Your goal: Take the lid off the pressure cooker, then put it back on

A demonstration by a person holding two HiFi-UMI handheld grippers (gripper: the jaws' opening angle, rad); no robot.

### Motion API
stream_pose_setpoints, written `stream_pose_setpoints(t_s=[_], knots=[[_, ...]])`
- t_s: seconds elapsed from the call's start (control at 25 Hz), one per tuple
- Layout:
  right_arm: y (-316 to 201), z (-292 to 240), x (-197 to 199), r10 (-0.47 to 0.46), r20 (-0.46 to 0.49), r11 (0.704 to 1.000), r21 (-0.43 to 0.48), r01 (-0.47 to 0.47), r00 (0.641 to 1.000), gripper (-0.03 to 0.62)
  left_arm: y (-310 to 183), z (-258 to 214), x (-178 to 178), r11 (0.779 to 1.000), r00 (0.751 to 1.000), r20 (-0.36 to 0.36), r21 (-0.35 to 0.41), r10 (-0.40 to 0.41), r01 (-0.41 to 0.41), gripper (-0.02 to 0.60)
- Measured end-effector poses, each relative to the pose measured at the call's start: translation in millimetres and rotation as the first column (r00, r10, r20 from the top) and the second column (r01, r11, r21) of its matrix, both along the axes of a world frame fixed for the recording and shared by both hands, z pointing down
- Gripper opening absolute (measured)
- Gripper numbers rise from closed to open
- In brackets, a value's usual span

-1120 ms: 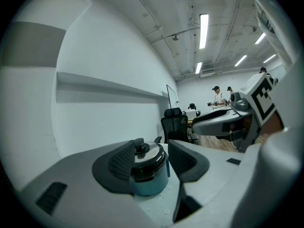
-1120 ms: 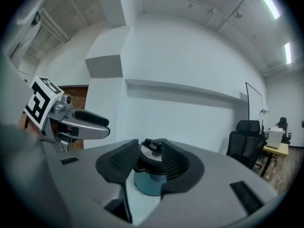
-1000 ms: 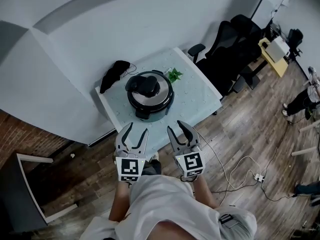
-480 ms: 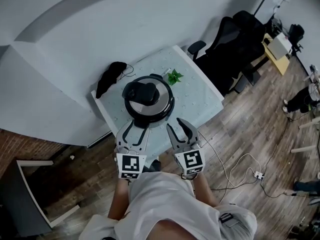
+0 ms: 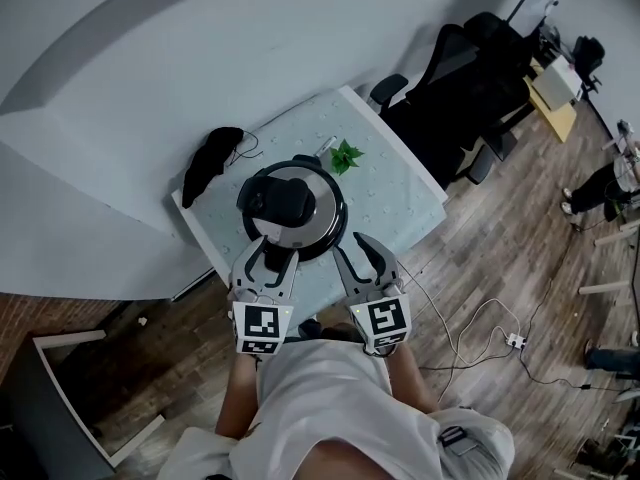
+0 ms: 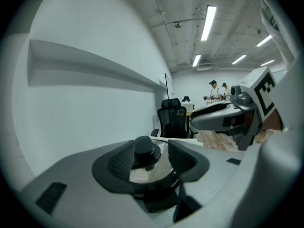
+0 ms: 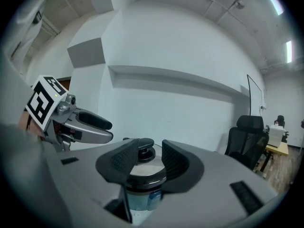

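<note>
The pressure cooker (image 5: 297, 230) stands on the pale table (image 5: 392, 196), towards the table's near left part, with its lid (image 5: 312, 206) seated on it and the lid's black handle (image 5: 268, 197) lying over the left of the top. A small green sprig (image 5: 346, 155) lies just beyond the cooker on the table, and a black cloth-like thing (image 5: 204, 166) hangs over the far left corner. Black office chairs (image 5: 468, 80) stand by the table's right side. The person holds both tongs out over the near edge of the table, side by side and pointing at the cooker. The left tongs (image 5: 270, 256) have their tips over the cooker's near rim in the head view; their pads stand a narrow way apart and grip nothing, and the lid's knob shows through the gap, farther off. The right tongs (image 5: 352, 250) sit just right of the cooker's near side, their pads likewise a little apart and empty, the cooker framed between them at a distance.
</note>
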State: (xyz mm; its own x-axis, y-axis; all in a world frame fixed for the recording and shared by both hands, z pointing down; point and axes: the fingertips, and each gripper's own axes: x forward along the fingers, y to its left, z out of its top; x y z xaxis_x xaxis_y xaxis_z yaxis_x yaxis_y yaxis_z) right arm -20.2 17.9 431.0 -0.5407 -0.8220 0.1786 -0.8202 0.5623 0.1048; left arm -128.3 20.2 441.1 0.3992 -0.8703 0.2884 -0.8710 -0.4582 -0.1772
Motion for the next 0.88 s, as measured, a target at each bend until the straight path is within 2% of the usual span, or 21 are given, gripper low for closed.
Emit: stream_pose_setpoints(t_s=[0.44,0.88], knots=[[-30.7,10.3,10.3,0.026,-0.04,0.999,-0.035,-0.027,0.999,0.155,-42.9,16.6,11.1,0.997,0.999,-0.021,-0.066,0.034,-0.036,0.239],[-76.9,25.5,-0.1,-0.101,-0.029,0.992,-0.08,0.098,0.995,0.155,-77.9,35.5,17.8,0.99,1.0,0.007,-0.138,-0.014,0.015,0.262]])
